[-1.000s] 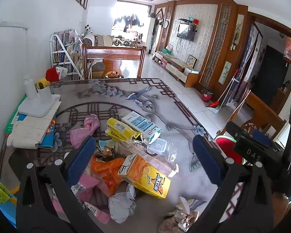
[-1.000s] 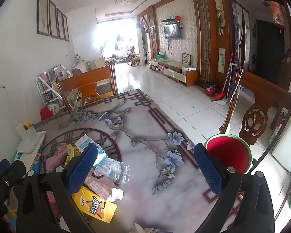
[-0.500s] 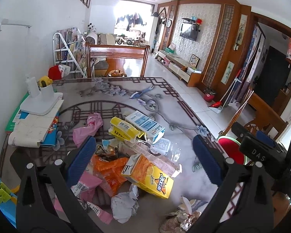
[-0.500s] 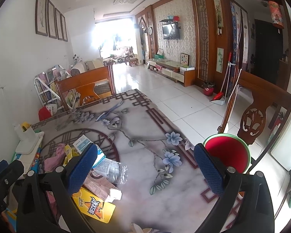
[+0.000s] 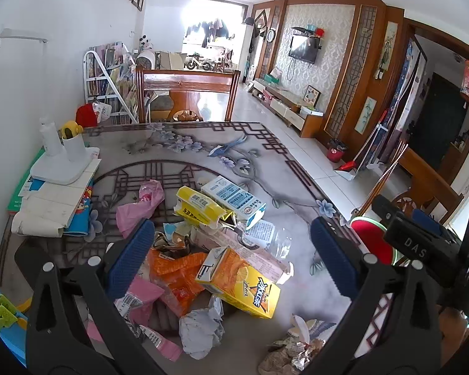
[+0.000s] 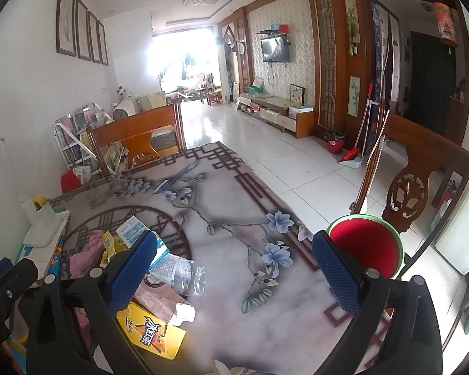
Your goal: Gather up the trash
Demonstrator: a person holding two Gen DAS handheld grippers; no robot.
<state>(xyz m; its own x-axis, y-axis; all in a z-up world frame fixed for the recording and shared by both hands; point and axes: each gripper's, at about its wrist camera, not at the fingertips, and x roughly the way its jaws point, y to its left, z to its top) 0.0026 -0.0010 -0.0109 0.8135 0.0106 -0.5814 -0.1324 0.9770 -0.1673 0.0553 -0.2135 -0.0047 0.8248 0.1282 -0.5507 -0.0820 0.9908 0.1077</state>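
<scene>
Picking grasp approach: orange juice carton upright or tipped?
Tipped. The orange juice carton lies on its side on the table, printed face up, amid wrappers.

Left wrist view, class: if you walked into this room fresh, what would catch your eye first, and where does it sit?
A heap of trash on the near part of the patterned table: the yellow-orange juice carton in front, a yellow box and a white-and-blue carton behind it, with a crumpled clear plastic bottle alongside. Beyond the table's right edge stands a red bin with a green rim. Both the left gripper and right gripper are open above the table.
</scene>
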